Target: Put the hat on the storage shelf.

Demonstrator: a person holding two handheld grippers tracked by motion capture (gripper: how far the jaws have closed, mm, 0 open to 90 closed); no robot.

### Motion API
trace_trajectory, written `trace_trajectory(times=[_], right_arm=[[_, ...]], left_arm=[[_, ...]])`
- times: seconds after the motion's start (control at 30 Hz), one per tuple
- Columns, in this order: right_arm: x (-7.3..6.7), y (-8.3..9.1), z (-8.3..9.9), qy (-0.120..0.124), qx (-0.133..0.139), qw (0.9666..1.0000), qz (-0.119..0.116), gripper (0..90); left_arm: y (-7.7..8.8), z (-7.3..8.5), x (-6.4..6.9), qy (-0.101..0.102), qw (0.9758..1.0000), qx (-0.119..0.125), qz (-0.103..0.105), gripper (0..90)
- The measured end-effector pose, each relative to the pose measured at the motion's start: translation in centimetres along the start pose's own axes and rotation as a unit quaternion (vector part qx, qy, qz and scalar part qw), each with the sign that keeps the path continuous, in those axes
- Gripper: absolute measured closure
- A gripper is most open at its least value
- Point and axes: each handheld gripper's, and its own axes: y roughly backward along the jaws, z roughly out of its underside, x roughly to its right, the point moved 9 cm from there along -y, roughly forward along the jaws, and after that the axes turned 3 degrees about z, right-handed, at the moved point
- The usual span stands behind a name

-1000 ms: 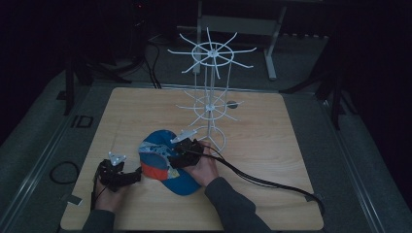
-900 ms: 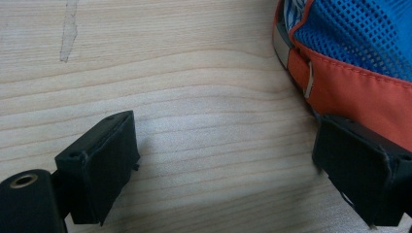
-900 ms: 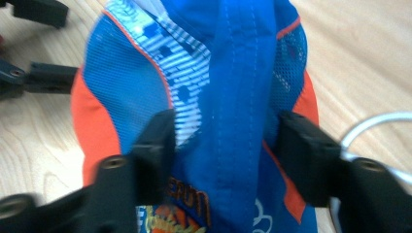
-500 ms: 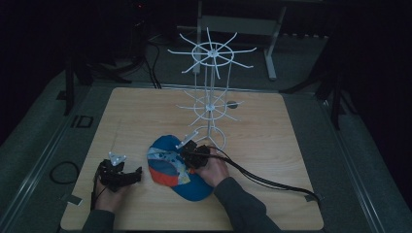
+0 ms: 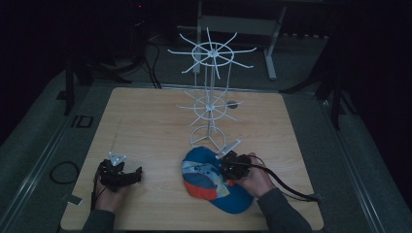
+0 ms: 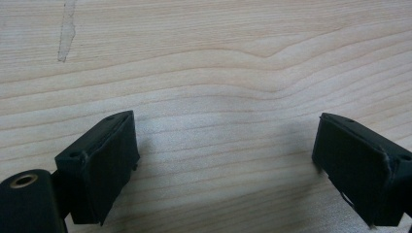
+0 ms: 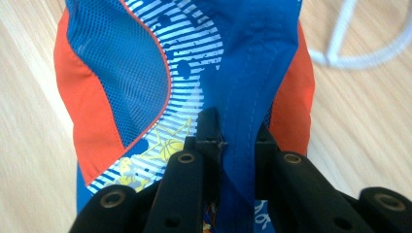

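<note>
Nearest the person, the left gripper rests on the table at the near left, jaws spread wide with only bare wood between them, holding nothing. Just right of centre, the right gripper is pinched tight on a fold of the cap, its jaws having just closed down on the blue fabric; the right gripper view shows the cloth squeezed between the pads. The cap, blue with orange panels, lies on the near part of the table, just in front of the base of the white wire rack. So the grasp looks made, and the carry is in hand. Next, I'd judge, comes a lift up and away towards one of the rack's hooked arms, which calls for keeping that pinch firm while clearing the lower ring.
</note>
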Motion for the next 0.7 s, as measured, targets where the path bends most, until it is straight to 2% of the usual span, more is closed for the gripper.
trace_trajectory(times=[0.07, 0.13, 0.27, 0.37, 0.53, 0.67, 0.7], right_arm=[[0.7, 0.7, 1.3, -0.006, 0.001, 1.0000, -0.003, 78.0], [1.2, 1.2, 2.3, -0.019, -0.002, 0.9998, -0.008, 70.4], [2.1, 1.6, 2.2, -0.037, 0.008, 0.9993, -0.002, 41.1], [2.0, 1.3, 1.2, -0.030, 0.012, 0.9995, 0.008, 26.6], [1.3, 0.1, -1.7, -0.015, 0.013, 0.9998, 0.007, 16.1], [1.3, -1.0, -2.6, -0.010, 0.003, 0.9999, -0.005, 15.9], [1.3, -1.8, -2.9, -0.007, -0.013, 0.9998, -0.014, 17.7]], left_arm=[[0.0, 0.0, 0.0, 0.000, 1.0000, 0.000, 0.000, 9.8], [0.0, 0.0, 0.0, 0.000, 1.0000, 0.000, 0.000, 9.8], [0.0, 0.0, 0.0, 0.002, 1.0000, 0.000, -0.001, 9.7], [0.0, 0.0, 0.0, 0.002, 1.0000, 0.000, -0.001, 9.8], [0.0, 0.0, 0.0, 0.002, 1.0000, 0.000, -0.002, 9.8], [0.0, 0.0, 0.0, 0.001, 1.0000, 0.000, -0.001, 9.8], [0.0, 0.0, 0.0, 0.000, 1.0000, -0.001, -0.001, 9.8]])
